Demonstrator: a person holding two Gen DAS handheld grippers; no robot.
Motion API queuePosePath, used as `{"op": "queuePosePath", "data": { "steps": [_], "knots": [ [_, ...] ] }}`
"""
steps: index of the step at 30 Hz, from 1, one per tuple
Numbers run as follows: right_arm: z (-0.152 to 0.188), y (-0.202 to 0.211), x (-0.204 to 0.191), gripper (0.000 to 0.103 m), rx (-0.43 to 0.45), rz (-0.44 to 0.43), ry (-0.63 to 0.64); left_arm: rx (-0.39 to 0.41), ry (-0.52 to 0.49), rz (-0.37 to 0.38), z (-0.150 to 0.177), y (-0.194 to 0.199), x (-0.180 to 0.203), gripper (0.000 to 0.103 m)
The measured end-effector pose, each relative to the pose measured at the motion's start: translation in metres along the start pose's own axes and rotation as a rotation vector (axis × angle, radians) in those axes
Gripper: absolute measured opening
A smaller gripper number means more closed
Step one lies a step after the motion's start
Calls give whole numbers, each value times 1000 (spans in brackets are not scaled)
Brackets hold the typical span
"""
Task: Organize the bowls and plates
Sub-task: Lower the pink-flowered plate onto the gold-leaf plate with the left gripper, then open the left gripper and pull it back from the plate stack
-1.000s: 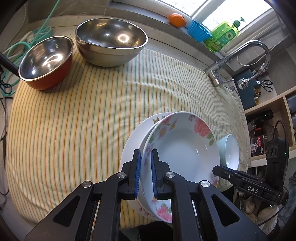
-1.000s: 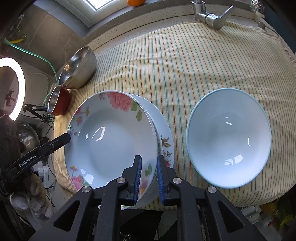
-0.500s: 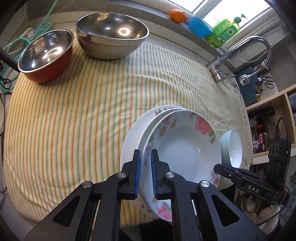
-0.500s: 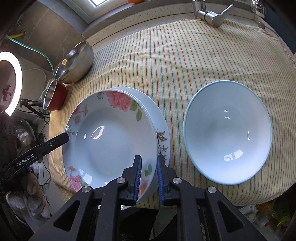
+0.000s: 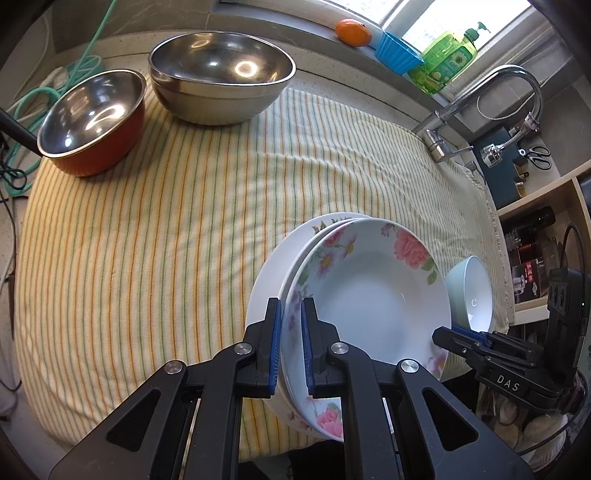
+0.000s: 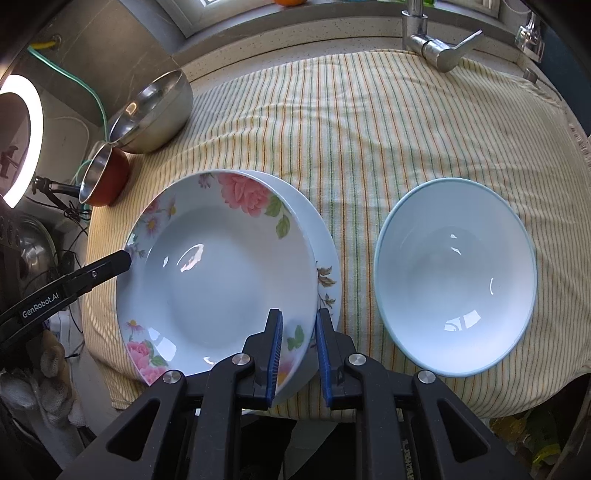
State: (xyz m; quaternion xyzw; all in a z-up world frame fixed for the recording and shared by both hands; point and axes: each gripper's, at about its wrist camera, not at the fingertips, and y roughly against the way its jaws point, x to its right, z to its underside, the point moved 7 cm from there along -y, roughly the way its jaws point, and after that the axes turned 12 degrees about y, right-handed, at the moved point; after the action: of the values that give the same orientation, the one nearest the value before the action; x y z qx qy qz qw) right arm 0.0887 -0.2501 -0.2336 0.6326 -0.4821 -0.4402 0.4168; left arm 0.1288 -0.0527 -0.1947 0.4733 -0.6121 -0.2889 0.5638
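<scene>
L tongs (image 5: 291, 347) clamped on floral bowl (image 6: 221, 273) rim, its left edge. R tongs (image 6: 299, 354) opening, rim between pads w/ gap showing. Bowl sits nested on plate (image 6: 327, 258), worktop front-left. Blue bowl (image 6: 454, 277) just right of R tongs, so R hand nearer.

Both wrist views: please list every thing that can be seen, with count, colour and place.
Floral dish: one, white with pink flowers, on a plate at the near cloth edge.
Plate: one, white, under the floral dish.
Pale blue bowl: one, right of the dishes.
Steel bowl: one, silver, far side.
Red bowl: one, steel inside, beside the steel bowl.
Striped cloth: one, yellow, covering the counter.
Faucet: one, chrome, far right.
Orange, blue cup, green soap bottle: one each, windowsill.
Left gripper: shut on the floral dish rim.
Right gripper: jaws opening, rim between them.
</scene>
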Motion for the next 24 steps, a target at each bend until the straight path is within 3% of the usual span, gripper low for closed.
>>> {"op": "queuePosePath", "data": {
  "steps": [24],
  "knots": [
    [-4, 1, 0, 18, 12, 22, 28, 3, 20, 11, -2, 3, -1, 9]
  ]
}}
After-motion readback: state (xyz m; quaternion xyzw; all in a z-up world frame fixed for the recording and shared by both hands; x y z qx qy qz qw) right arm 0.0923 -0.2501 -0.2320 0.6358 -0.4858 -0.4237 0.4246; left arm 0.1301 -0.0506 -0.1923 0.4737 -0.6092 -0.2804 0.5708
